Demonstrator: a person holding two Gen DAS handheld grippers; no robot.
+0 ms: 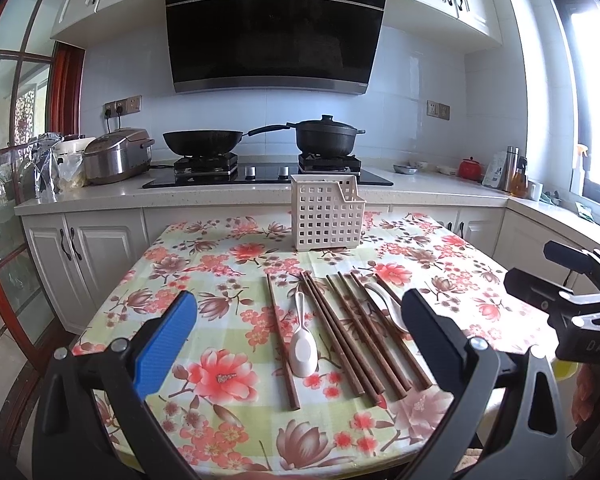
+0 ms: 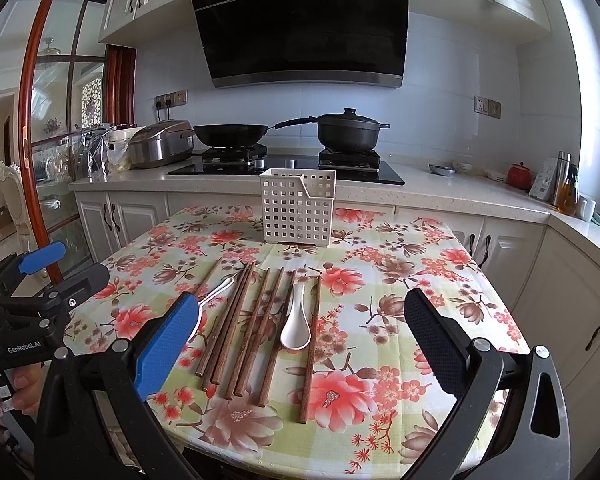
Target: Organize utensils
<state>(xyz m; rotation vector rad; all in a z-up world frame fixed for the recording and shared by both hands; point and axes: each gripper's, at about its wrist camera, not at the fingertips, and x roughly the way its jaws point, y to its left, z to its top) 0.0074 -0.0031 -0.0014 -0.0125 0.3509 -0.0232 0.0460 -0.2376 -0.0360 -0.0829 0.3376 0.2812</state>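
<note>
Both claws wide open, nothing held. Left claw [image 1: 300, 332] and right claw [image 2: 300, 332] hover over the near edge of the table [image 1: 204, 248], floral cloth on it. Wooden chopsticks [image 2: 236, 328] lie loose in a rough row mid-table, pointing front to back. Two white ceramic spoons among them: one [image 2: 296, 326] bowl toward the claws, the other [image 2: 216, 296] partly hidden behind the right claw's blue finger. White perforated utensil holder [image 2: 298, 210] stands upright at the far edge, apart from the utensils.

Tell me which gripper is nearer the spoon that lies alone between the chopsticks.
Right, by a small margin. The spoon lies between the open right gripper's fingers, just left of centre. The left gripper, also open, has that spoon off by its right finger.
</note>
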